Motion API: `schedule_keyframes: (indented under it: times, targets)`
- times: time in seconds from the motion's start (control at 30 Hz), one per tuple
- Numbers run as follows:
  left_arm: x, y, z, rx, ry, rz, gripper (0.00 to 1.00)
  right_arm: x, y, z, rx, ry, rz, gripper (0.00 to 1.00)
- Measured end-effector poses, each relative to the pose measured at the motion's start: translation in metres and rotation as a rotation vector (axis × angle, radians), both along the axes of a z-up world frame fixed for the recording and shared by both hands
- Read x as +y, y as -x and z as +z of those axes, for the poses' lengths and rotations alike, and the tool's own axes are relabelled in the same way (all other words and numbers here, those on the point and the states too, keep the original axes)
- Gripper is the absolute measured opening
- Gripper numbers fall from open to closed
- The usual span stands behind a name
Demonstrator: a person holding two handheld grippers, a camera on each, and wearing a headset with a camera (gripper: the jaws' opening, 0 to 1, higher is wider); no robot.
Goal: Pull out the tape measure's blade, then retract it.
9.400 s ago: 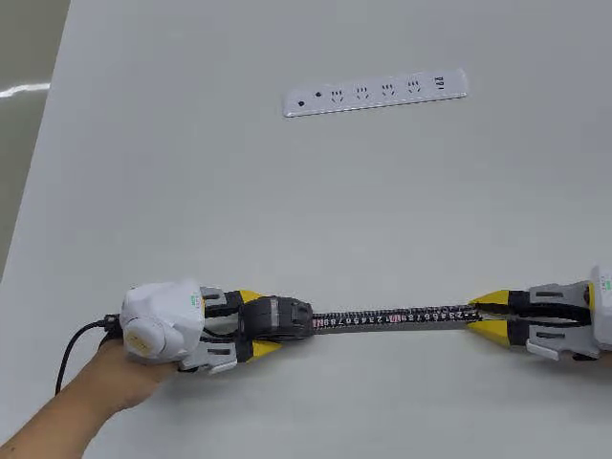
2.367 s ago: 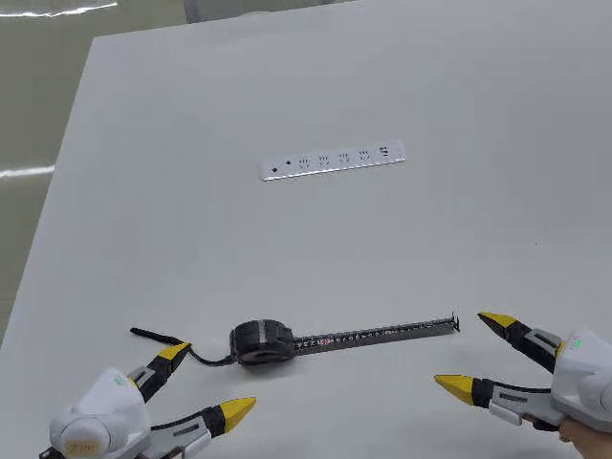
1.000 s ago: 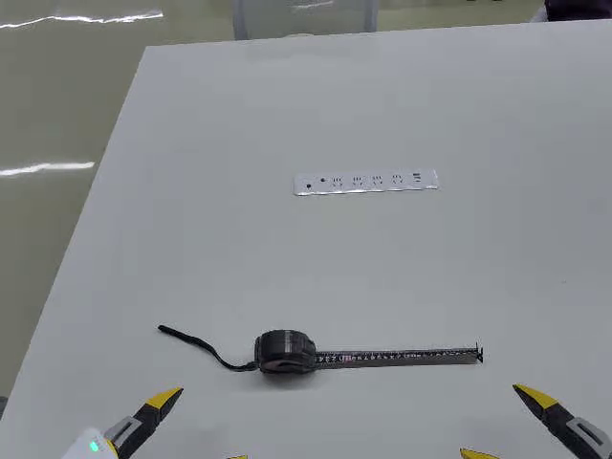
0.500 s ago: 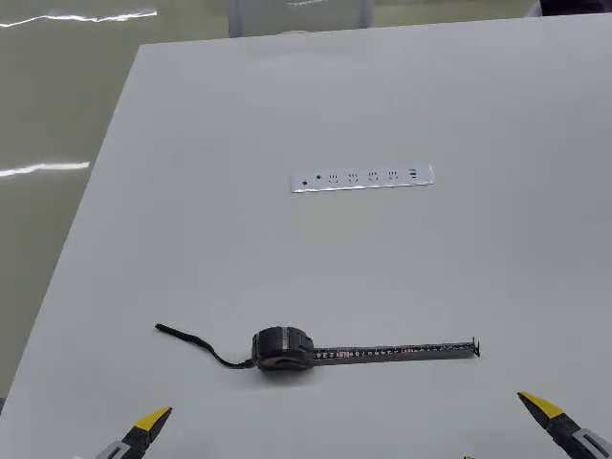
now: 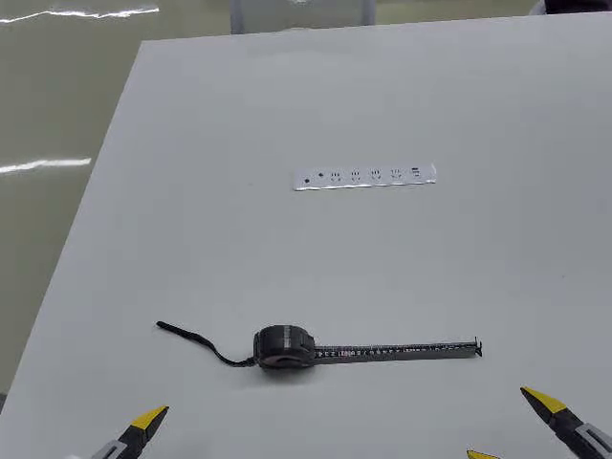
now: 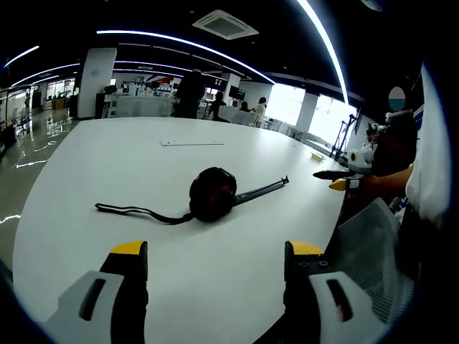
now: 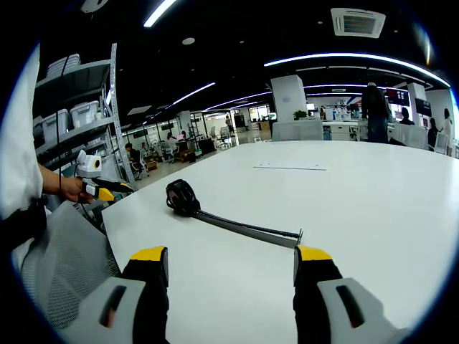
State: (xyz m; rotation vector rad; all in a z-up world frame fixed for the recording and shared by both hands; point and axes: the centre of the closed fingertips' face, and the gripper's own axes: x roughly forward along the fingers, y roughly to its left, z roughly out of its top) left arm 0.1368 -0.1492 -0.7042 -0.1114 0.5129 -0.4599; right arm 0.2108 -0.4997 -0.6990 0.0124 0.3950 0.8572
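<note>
Black and round, the tape measure case (image 5: 284, 346) lies on the white tabletop (image 5: 239, 239). Its dark numbered blade (image 5: 397, 351) is drawn out flat toward the right side, and its black cord strap (image 5: 196, 340) trails left. The yellow-tipped left gripper (image 6: 215, 251) and yellow-tipped right gripper (image 7: 232, 254) hang near it without touching, jaws spread and empty. A long white power strip (image 5: 364, 177) lies well beyond.

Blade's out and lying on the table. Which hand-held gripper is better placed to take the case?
Left, probably. The left hand-held gripper faces the case, jaws open; the right hand-held gripper faces the blade's hook end.
</note>
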Motion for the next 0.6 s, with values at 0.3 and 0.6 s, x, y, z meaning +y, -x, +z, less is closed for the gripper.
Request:
schedule_keyframes:
  times: [0.3, 0.6]
  targets:
    - [-0.003, 0.003, -0.001, 0.008, -0.008, -0.012, 0.76, 0.000, 0.003, 0.000, 0.004, -0.004, -0.002, 0.72]
    - [-0.005, -0.008, -0.004, 0.021, -0.021, 0.002, 0.76, 0.005, 0.000, -0.001, 0.004, -0.001, 0.006, 0.73]
